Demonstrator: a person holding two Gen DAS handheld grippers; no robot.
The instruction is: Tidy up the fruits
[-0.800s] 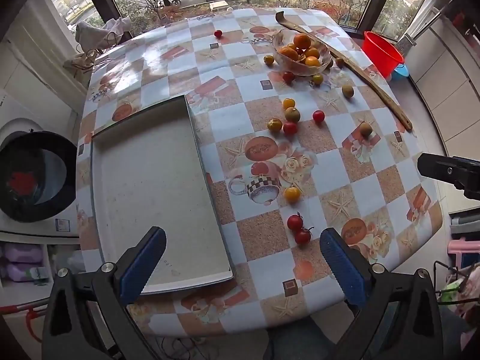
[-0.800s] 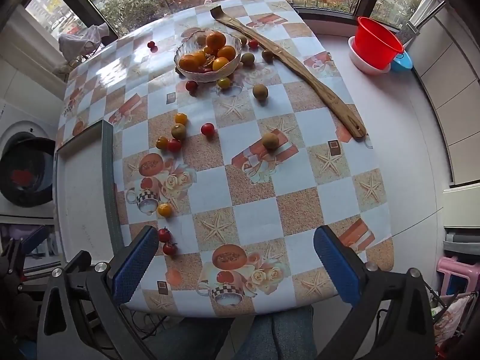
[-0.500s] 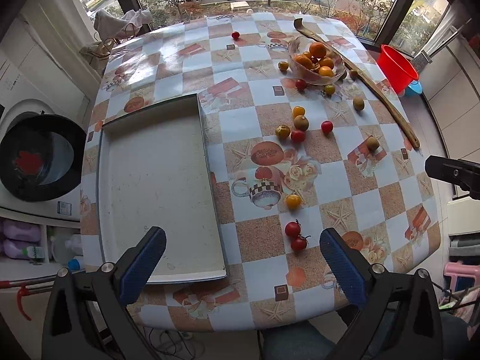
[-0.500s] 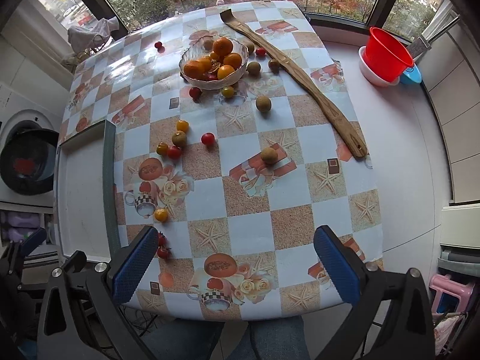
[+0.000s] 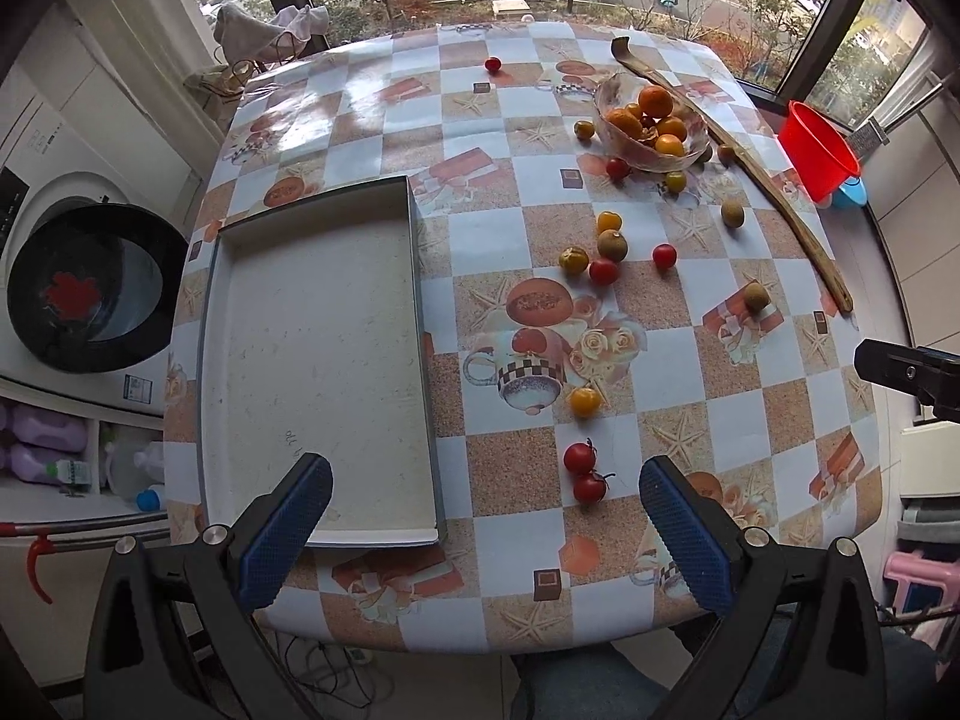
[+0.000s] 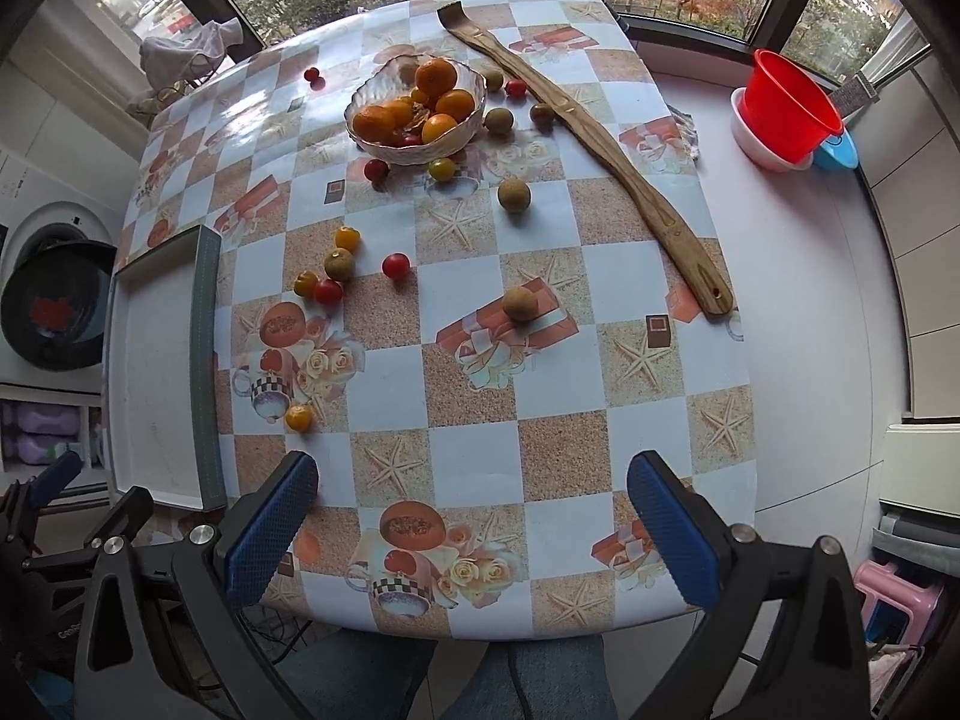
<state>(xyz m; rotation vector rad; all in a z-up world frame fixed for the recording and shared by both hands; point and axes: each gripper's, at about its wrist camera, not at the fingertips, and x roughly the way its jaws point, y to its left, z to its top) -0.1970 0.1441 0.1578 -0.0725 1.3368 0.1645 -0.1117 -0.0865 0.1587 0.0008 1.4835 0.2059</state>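
Note:
Small red, yellow and brown fruits lie scattered on the checked tablecloth. A glass bowl (image 5: 651, 123) of oranges stands at the far right; it also shows in the right wrist view (image 6: 414, 111). An empty white tray (image 5: 318, 360) lies on the left. Two red tomatoes (image 5: 585, 474) lie near the front edge, with a yellow fruit (image 5: 585, 402) behind them. My left gripper (image 5: 480, 522) is open and empty, high above the table's front edge. My right gripper (image 6: 474, 525) is open and empty, also high above the front edge.
A long wooden back scratcher (image 6: 576, 120) lies diagonally at the right. A red bucket (image 6: 789, 105) stands on the sill beyond the table. A washing machine (image 5: 90, 288) is at the left. The table's front edge is below both grippers.
Both grippers have risen and drawn back from the table, so more of the table and the floor shows. Nothing on the table has moved.

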